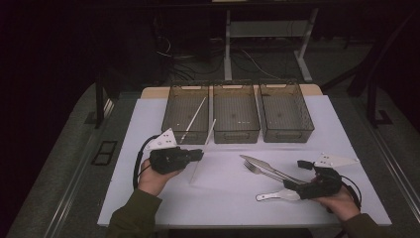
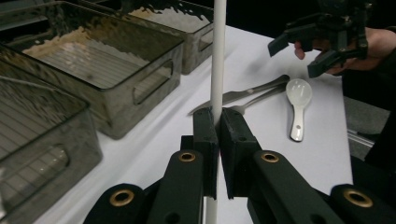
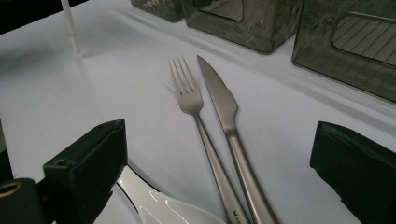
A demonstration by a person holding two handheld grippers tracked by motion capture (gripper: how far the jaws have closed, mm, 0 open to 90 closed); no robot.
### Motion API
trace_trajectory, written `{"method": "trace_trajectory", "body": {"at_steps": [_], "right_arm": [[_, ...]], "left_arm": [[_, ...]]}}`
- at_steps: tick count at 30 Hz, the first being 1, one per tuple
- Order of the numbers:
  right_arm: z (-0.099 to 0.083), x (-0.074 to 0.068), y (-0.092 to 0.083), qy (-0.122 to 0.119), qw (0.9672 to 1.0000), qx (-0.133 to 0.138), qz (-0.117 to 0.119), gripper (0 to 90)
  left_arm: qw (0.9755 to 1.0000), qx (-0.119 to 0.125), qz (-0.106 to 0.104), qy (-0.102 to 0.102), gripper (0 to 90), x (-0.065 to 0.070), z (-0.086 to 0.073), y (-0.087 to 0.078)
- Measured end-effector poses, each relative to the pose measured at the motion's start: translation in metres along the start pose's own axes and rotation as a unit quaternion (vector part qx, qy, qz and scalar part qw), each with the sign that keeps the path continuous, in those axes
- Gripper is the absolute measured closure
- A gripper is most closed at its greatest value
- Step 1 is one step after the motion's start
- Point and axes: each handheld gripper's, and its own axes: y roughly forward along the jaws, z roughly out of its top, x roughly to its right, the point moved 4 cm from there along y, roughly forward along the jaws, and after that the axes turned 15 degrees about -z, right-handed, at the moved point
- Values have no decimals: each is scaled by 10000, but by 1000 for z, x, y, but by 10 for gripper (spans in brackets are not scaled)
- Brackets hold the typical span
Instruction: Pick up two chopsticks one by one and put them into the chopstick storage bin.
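Holding chopstick (image 2: 218,70) (another in bin (image 1: 174,119))

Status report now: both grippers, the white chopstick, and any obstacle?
Left gripper shut on white chopstick, lifted. Right gripper open over fork, knife. Bins ahead, path clear.

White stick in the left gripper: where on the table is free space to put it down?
Bare table lies left of the left bin, and in front of the left gripper. Crowded: around the fork, knife and spoon by the right gripper.
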Motion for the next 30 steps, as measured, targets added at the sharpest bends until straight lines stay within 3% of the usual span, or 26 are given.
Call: {"method": "trace_trajectory", "body": {"at_steps": [7, 21, 27, 30], "right_arm": [[0, 1, 0, 11, 10000, 9, -9, 40], [0, 1, 0, 41, 10000, -10, -8, 40], [-1, 1, 0, 69, 10000, -17, -5, 40], [-1, 1, 0, 76, 10000, -12, -2, 40]], "left_arm": [[9997, 26, 210, 76, 847, -14, 14, -7], [9973, 9, 730, 112, 846, -61, 69, -29], [9944, 37, 1055, 39, 846, -87, 87, -36], [9921, -91, 1254, 4, 846, -101, 90, -37]]}}
